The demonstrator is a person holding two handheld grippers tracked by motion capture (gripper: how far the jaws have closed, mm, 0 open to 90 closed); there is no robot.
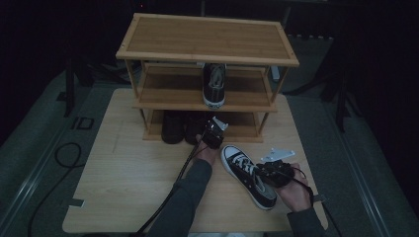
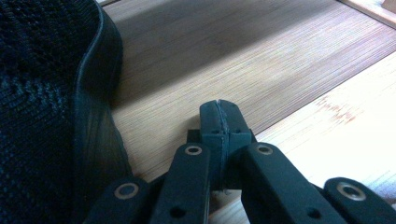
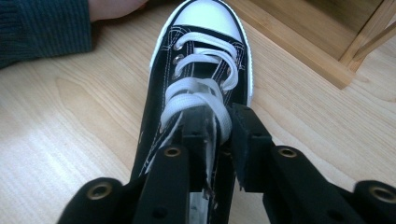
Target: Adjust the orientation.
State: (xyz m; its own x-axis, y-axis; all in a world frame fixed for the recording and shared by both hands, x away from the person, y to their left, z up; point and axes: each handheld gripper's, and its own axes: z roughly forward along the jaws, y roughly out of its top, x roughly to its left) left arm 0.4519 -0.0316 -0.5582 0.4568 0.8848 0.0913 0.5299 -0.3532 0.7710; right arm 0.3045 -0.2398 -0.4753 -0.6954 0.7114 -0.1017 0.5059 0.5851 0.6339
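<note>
High view: The counter [image 1: 123, 197] carries a three-tier rack [image 1: 207, 39] at its far edge. One sneaker [image 1: 214, 85] stands on the middle shelf, toe toward me. Dark shoes [image 1: 180, 127] sit on the bottom shelf. A second sneaker [image 1: 248, 175] lies on the counter near the right part of the near edge, toe pointing to the rack. My left claw [image 1: 213, 132] is at the front of the bottom shelf, just beside the dark shoes. My right claw [image 1: 272, 173] is at the ankle opening of the sneaker on the counter.

Left claw view: My left claw [image 2: 219, 112] is fully closed, pads together, nothing between them. It rests over the wooden shelf board [image 2: 243, 56]. A dark shoe [image 2: 51, 102] stands just beside it on the left.

Right claw view: My right claw [image 3: 218, 135] is narrow, with a small gap. One jaw sits inside the sneaker [image 3: 205, 60] opening, the other outside. The collar edge and a white lace [image 3: 196, 95] pass between them. I cannot tell whether the pads press on the fabric. The white toe cap points to the rack foot [image 3: 336, 56].
</note>
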